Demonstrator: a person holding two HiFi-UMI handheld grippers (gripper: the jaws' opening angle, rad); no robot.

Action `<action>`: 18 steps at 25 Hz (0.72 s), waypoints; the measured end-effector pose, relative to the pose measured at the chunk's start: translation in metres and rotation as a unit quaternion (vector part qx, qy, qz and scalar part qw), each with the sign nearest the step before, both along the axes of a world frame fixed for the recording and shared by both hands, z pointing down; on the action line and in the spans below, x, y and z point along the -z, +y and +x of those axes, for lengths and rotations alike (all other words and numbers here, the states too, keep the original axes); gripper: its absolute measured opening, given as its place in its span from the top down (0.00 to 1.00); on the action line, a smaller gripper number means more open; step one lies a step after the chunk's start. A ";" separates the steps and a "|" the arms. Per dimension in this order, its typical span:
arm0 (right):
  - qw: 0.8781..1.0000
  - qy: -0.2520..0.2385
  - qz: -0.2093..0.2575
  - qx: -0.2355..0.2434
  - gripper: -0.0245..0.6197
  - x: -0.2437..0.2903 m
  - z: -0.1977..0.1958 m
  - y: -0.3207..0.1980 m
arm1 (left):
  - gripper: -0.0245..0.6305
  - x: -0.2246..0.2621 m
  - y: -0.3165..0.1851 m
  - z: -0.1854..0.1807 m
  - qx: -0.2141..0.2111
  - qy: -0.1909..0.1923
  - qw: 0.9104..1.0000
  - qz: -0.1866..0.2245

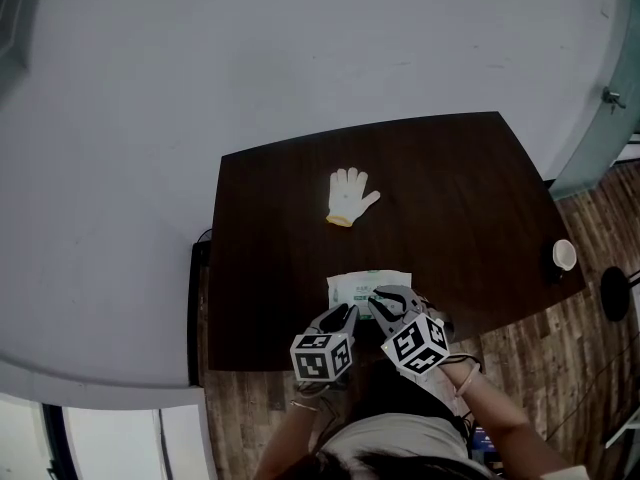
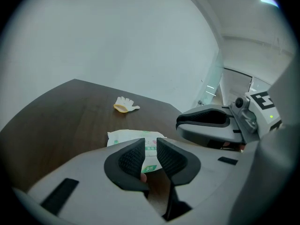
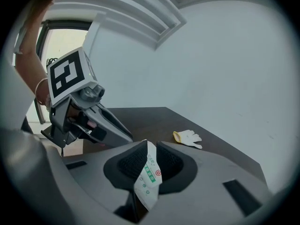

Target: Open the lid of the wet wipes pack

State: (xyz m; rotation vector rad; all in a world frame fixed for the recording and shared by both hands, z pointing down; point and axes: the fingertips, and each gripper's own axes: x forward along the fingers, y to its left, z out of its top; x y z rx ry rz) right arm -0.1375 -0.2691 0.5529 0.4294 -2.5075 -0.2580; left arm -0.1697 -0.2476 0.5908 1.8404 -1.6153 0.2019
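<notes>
The white and green wet wipes pack lies on the dark table near its front edge. My left gripper is at the pack's near left end. In the left gripper view its pads are close together with the pack's near edge pinched between them. My right gripper is at the near right end. In the right gripper view a thin end of the pack stands between the pads and hangs loosely below them. I cannot make out the lid.
A white work glove lies mid-table beyond the pack. A small white cup stands at the table's right edge. A grey wall runs behind the table. Wooden floor shows in front of it and to the right.
</notes>
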 end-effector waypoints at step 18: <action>0.994 0.088 0.002 0.065 0.80 -0.064 -0.014 -0.010 | 0.81 -0.044 -0.022 -0.009 0.019 0.013 0.999 -0.042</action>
